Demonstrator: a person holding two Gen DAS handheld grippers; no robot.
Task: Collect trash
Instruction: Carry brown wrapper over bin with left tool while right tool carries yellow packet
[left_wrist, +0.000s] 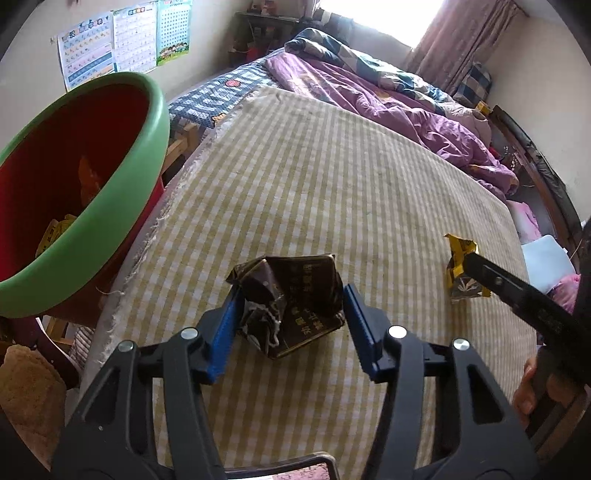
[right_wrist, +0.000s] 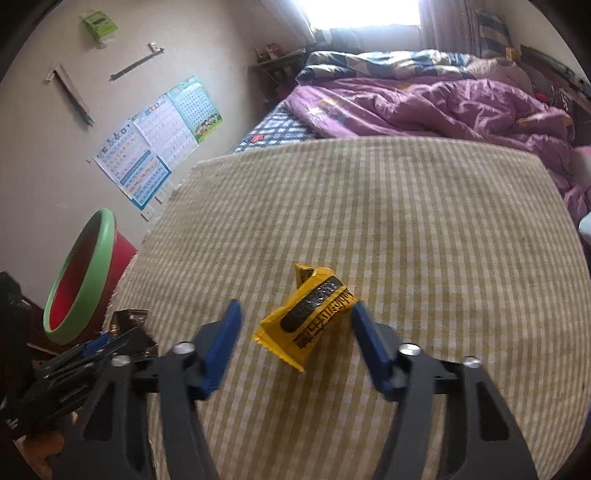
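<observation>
A yellow-and-white checked cloth (right_wrist: 406, 221) is covering the bed (left_wrist: 207, 99), its frayed edge running along the left side. A crumpled black wrapper (left_wrist: 295, 306) with gold print is lying on the cloth near the close edge, and a crumpled yellow wrapper (right_wrist: 306, 317) with black print is lying well apart from it to the right. At the far end, a rumpled purple quilt (right_wrist: 424, 110) and a patterned blue blanket (right_wrist: 388, 61) are resting on a blue checked sheet (right_wrist: 273, 129).
</observation>
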